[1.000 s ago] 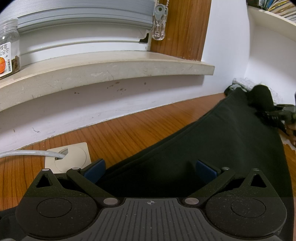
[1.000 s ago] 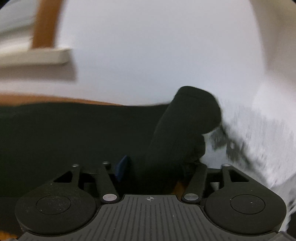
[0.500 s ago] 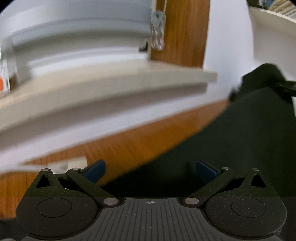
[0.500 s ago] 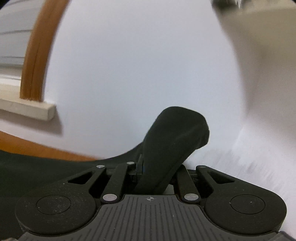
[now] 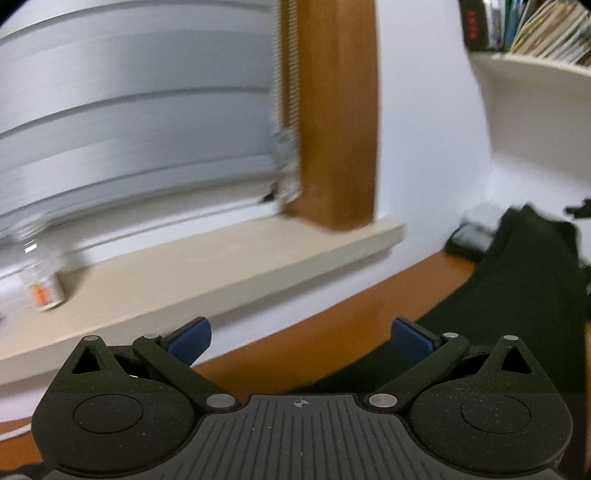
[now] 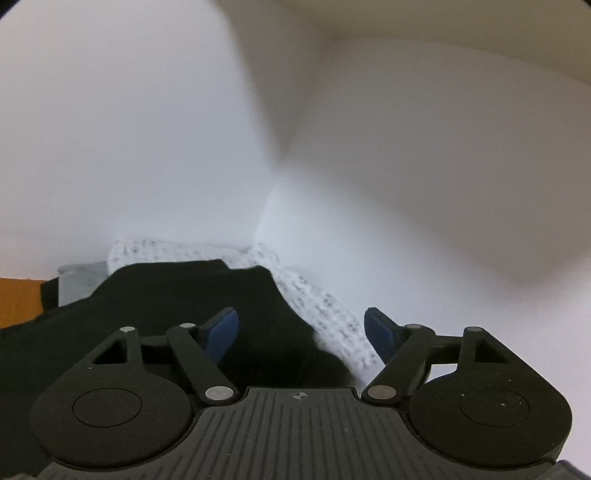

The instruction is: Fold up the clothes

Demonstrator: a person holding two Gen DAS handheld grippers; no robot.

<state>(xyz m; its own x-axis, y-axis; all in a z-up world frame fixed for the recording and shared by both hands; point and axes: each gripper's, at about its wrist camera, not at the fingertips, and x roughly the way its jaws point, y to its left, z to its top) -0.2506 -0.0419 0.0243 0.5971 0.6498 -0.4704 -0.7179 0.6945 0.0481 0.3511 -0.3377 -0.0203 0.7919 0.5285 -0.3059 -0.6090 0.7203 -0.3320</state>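
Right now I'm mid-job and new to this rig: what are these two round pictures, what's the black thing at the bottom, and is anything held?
Each picture comes from a fisheye camera on a handheld claw, looking forward along its two blue-tipped fingers. The black shape at the bottom is the claw's own body. In the left view, the left claw is open and empty above a wooden table, with a dark garment lying to its right and a window sill with a small jar behind. In the right view, the right claw is open too; the same dark garment lies under it, beside a white patterned cloth.

Blinds (image 5: 129, 122) and jar (image 5: 42, 284) motion-blurred, black garment (image 5: 524, 295) cut by right edge, shelf books (image 5: 535, 29) cropped
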